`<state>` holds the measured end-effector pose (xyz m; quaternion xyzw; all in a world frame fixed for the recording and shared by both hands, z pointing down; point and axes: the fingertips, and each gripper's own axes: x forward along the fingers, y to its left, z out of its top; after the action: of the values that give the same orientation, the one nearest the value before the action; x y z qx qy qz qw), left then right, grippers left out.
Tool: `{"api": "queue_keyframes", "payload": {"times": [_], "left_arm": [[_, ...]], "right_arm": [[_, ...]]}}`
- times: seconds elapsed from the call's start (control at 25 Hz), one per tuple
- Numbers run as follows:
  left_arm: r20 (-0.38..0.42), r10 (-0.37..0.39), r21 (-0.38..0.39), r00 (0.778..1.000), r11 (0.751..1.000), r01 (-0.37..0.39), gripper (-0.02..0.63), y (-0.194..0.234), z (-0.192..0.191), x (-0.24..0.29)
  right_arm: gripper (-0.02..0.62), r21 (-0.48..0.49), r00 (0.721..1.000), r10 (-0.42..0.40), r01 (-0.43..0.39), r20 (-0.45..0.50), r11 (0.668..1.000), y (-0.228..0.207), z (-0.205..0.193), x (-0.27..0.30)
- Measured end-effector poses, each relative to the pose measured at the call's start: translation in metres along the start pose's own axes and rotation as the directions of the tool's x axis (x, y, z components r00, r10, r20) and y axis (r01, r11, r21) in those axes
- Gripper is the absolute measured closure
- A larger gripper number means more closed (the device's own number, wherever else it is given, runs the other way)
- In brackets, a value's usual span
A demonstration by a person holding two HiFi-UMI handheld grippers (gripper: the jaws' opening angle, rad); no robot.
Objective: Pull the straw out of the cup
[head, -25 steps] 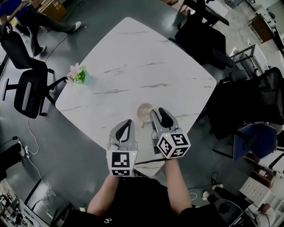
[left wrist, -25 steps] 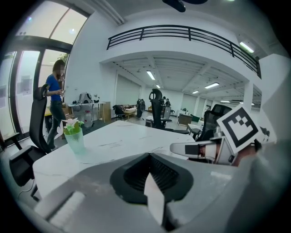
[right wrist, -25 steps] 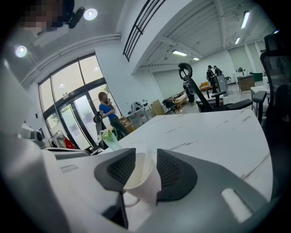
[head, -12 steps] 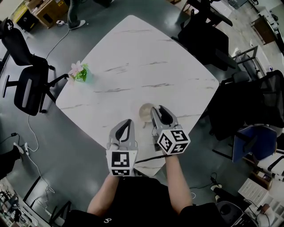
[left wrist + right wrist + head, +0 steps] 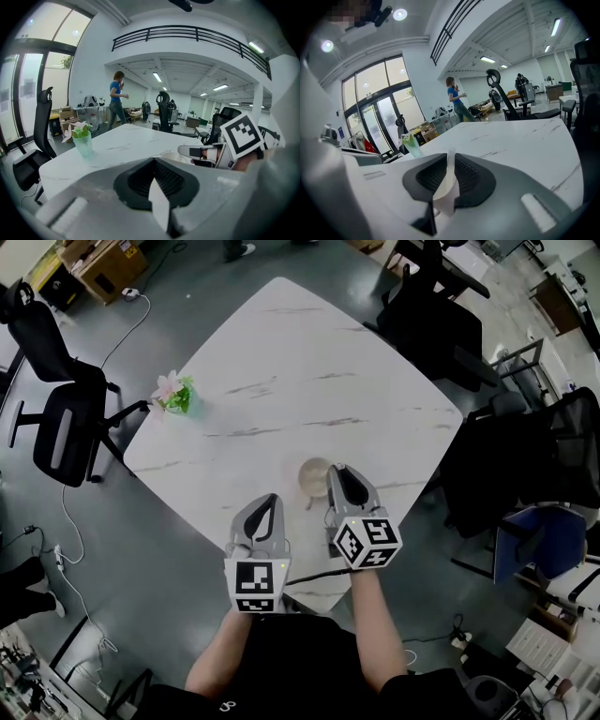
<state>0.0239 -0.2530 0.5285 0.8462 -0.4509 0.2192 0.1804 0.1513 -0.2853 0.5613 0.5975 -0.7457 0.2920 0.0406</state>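
Straw [image 5: 450, 165]: we see it as a thin, see-through strip. It stands up between the pads of the right tongs [image 5: 336, 474], just over the cup.
Cup [image 5: 316, 474]: small and tan. It sits on the desk near the side closest to us, right at the tips of the right tongs.
Right tongs: narrow. The jaws have just been closing, and now they pinch the straw.
Left tongs [image 5: 266, 506]: closed, with nothing in them. We hold them by the near edge of the desk, a little apart from the cup.
Desk [image 5: 281, 362]: white, with thin grey streaks like stone, and it has round corners.
Flowers: a green pot [image 5: 175, 395] of pink flowers stands at the left edge of the desk, well apart from the cup.
Floor [image 5: 169, 549]: dark grey, with a cable [image 5: 70, 531] lying on it at the left.
Chairs: black chairs [image 5: 56, 418] stand left of the desk, more dark ones stand to the right, and there is a blue chair [image 5: 534, 535] too.
Room: a big bright hall with tall windows [image 5: 379, 108]. We see a black rail [image 5: 187, 35] high up, and a person in a blue top [image 5: 116, 101] far behind the desk.
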Motion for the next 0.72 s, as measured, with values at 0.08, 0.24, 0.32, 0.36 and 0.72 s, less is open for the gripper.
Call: {"api": "queue_keyframes", "payload": {"times": [0.08, 0.24, 0.32, 0.36, 0.72], "left_arm": [[0.006, -0.004, 0.001, 1.0, 1.0, 0.004, 0.605, -0.001, 0.002, -0.002], [0.027, -0.014, 0.012, 1.0, 1.0, 0.014, 0.606, -0.003, 0.01, -0.008], [0.037, -0.019, 0.018, 0.999, 1.0, 0.018, 0.606, -0.004, 0.014, -0.011], [0.042, -0.022, 0.021, 0.999, 1.0, 0.021, 0.606, -0.004, 0.016, -0.012], [0.084, -0.069, 0.055, 0.994, 0.996, 0.065, 0.606, -0.013, 0.027, -0.03]], "right_arm": [[0.545, -0.004, 1.0, 0.001, -0.001, 0.018, 1.0, 0.003, 0.005, -0.004], [0.545, -0.011, 0.999, -0.001, 0.002, 0.052, 1.0, 0.009, 0.018, -0.015], [0.545, -0.015, 0.997, -0.004, 0.005, 0.071, 1.0, 0.012, 0.025, -0.022], [0.545, -0.018, 0.997, -0.006, 0.007, 0.081, 1.0, 0.014, 0.028, -0.025], [0.546, -0.066, 0.986, 0.004, 0.007, 0.168, 0.998, 0.041, 0.053, -0.062]]}}
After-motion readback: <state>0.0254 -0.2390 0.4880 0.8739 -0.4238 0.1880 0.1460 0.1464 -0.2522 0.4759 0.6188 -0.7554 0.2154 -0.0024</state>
